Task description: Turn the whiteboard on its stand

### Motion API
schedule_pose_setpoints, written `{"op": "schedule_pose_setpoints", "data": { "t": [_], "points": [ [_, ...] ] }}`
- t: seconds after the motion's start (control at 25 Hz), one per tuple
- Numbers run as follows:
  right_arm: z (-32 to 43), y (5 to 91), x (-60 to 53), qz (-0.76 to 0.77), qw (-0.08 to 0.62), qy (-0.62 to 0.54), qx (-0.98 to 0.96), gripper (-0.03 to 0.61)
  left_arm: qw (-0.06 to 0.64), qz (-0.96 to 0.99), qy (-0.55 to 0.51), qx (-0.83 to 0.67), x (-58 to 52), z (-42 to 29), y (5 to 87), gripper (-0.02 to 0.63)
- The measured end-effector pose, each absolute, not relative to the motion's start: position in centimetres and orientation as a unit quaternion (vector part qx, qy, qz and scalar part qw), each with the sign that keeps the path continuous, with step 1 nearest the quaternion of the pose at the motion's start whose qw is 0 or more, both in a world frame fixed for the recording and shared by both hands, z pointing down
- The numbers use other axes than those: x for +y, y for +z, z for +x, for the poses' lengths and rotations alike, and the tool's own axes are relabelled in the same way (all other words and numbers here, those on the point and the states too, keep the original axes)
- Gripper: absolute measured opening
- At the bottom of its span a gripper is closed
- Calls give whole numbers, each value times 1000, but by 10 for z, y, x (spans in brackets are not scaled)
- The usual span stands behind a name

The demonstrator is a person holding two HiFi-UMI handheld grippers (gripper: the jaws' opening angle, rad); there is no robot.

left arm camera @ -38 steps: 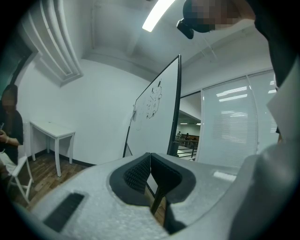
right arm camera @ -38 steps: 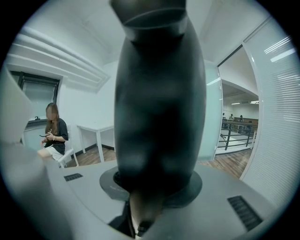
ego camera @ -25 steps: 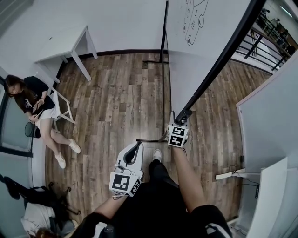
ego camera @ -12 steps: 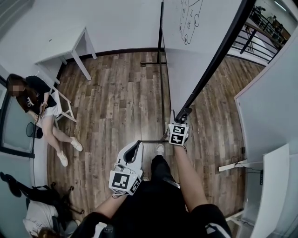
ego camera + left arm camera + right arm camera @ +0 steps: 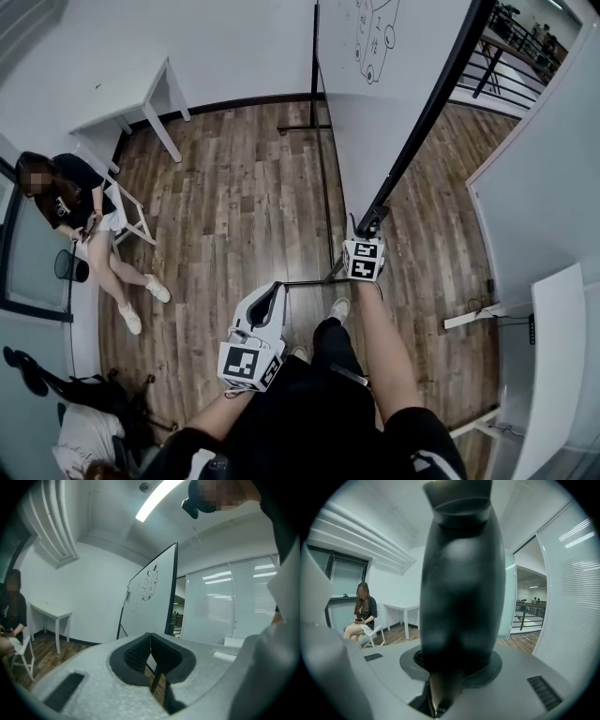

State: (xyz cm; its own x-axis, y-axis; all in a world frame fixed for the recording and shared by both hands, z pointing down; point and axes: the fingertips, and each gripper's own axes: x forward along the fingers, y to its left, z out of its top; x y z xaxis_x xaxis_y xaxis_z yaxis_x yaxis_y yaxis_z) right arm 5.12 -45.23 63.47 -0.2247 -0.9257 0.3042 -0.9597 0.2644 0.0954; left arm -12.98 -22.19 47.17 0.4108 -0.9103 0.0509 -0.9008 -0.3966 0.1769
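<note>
Two handheld grippers are at work on a wood-plank floor (image 5: 234, 206). The right gripper (image 5: 369, 228) is clamped part-open on the black frame (image 5: 427, 112) at the near edge of the whiteboard (image 5: 375, 84). In the right gripper view that smooth, rounded, glossy black edge (image 5: 459, 573) fills the space between the jaws and rises straight up out of them. The left gripper (image 5: 273, 294) hangs lower and apart from the board. Its ribbed dark pads (image 5: 136, 652) are pressed together with nothing between them.

The whiteboard, a flat white panel with a small line drawing near its top, stands upright on a thin black stand (image 5: 319, 169), directly ahead of the person. A seated person (image 5: 75, 202) looks down at a phone beside a white table (image 5: 131, 94) against the far wall, well away from the board.
</note>
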Motion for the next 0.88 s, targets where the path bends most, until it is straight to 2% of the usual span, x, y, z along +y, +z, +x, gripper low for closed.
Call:
{"op": "schedule_pose_setpoints", "data": {
  "t": [0.88],
  "points": [
    [56,627,-379,600,154,57,-783,126,99,819,-31,-564,-142,-124,449,17]
  ]
}}
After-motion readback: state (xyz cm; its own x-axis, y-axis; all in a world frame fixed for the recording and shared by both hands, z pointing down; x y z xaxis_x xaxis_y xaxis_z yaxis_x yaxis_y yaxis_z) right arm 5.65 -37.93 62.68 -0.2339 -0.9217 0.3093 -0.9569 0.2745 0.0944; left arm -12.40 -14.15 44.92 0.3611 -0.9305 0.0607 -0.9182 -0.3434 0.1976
